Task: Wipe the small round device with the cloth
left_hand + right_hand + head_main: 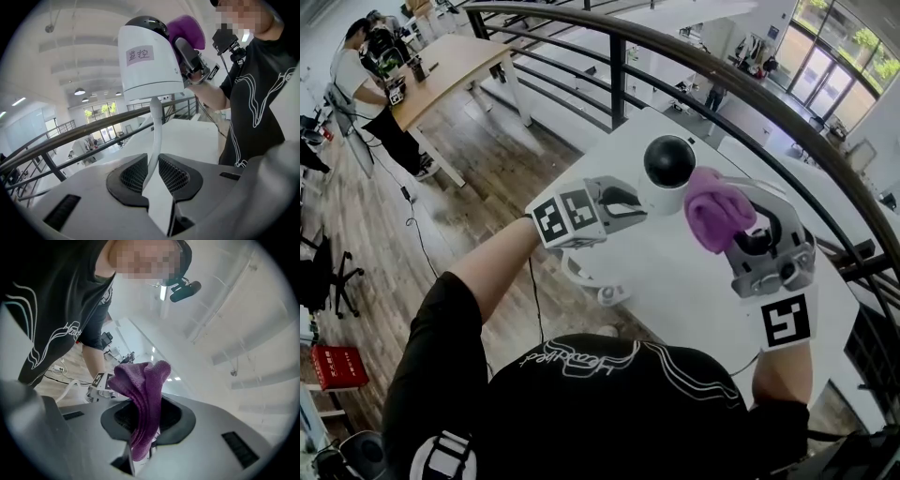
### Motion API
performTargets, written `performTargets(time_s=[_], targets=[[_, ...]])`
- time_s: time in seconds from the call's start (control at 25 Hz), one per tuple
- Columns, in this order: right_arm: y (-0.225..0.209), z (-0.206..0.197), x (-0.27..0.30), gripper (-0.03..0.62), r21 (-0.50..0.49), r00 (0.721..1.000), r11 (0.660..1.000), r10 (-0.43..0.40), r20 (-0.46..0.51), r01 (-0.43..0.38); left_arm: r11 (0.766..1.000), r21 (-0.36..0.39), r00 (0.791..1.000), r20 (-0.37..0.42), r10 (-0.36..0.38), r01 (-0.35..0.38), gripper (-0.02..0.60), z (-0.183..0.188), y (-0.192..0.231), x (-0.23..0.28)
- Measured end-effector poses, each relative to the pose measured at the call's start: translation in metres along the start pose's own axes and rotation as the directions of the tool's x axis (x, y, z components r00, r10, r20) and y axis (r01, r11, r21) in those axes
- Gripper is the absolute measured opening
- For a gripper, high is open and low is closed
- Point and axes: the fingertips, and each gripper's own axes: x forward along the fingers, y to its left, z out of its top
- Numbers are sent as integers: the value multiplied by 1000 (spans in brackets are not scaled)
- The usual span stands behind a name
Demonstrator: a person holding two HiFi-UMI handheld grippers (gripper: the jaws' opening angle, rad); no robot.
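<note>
The small round device [667,169] is a white body with a black dome, held up above the white table [694,300]. My left gripper [636,202] is shut on its thin white stem [156,136], which runs down between the jaws of the left gripper [154,180]. The device [147,65] carries a small label. My right gripper [733,225] is shut on a bunched purple cloth [717,214], which sits right against the device's right side. In the right gripper view the cloth [145,399] stands up out of the gripper [143,437]. The cloth [187,28] shows behind the dome.
A dark metal railing [675,56] curves past the far side of the table. A white round part with a cable [609,292] lies at the table's left edge. Far left, a person stands at a wooden table [441,66]. A red box [336,366] sits on the floor.
</note>
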Motion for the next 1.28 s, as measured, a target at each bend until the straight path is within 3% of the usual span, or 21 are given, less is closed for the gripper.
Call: performTargets(time_s=[0.36,0.68,1.04,1.28], targets=[[17,-2,15,61,-19,1000,1000,14,-19,-14,1000,-1,1000,7,-21,21,77,-2,2,0],[46,-15,16,61,26,998,999,37,-48,-36,999,5,999,12,-47,47,77,-5,3,2],[82,-33,18,61,121,994,991,72,-81,-62,999,7,998,24,-50,50,77,-7,3,-1],[105,-49,10,61,227,987,967,138,-88,-115,1000,-1,999,33,-29,29,77,-1,4,0]])
